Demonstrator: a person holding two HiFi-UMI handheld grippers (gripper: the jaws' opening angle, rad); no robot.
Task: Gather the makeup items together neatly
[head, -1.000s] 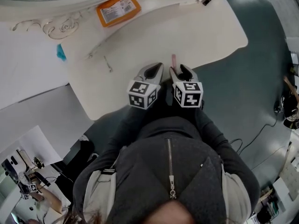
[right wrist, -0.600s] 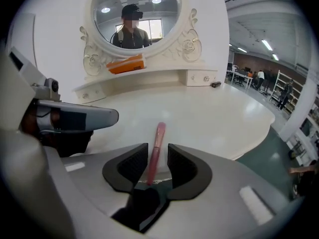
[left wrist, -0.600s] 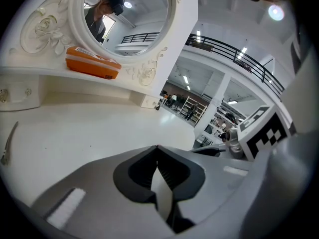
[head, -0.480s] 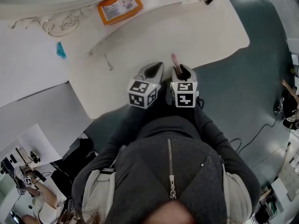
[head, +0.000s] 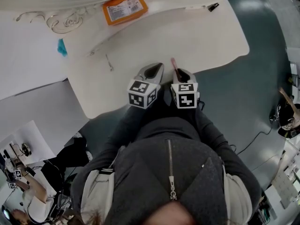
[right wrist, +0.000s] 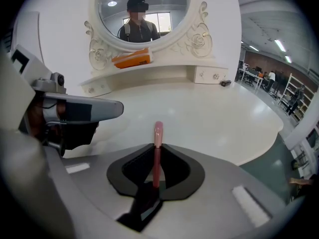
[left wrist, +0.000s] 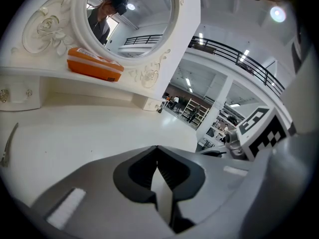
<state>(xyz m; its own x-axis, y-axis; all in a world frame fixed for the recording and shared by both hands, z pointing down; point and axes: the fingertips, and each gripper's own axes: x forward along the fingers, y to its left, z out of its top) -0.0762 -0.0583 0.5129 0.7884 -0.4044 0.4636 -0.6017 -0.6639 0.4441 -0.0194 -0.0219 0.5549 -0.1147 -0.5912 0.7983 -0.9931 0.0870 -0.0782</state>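
A slim pink makeup stick (right wrist: 158, 133) pokes out from between the jaws of my right gripper (right wrist: 157, 156), which have just been closing and now press on it. From the head view, the pink stick (head: 174, 63) juts ahead of the right gripper (head: 182, 71), low over the near edge of the white vanity table (head: 206, 36). My left gripper (head: 153, 70) sits just left of it. In the left gripper view the left gripper (left wrist: 157, 151) is shut with nothing held. A thin metal clip (head: 108, 63) lies farther left on the table.
An orange box (head: 125, 7) rests on the shelf under the round mirror (right wrist: 142, 11). A small black item (head: 213, 6) lies at the table's far right. The table's curved front edge drops to dark green floor on the right. A blue scrap (head: 61, 47) lies left of the table.
The right gripper's jaws have closed onto the pink stick, and that gripper has rolled a little, so the stick now leans left. The left gripper has stayed put.
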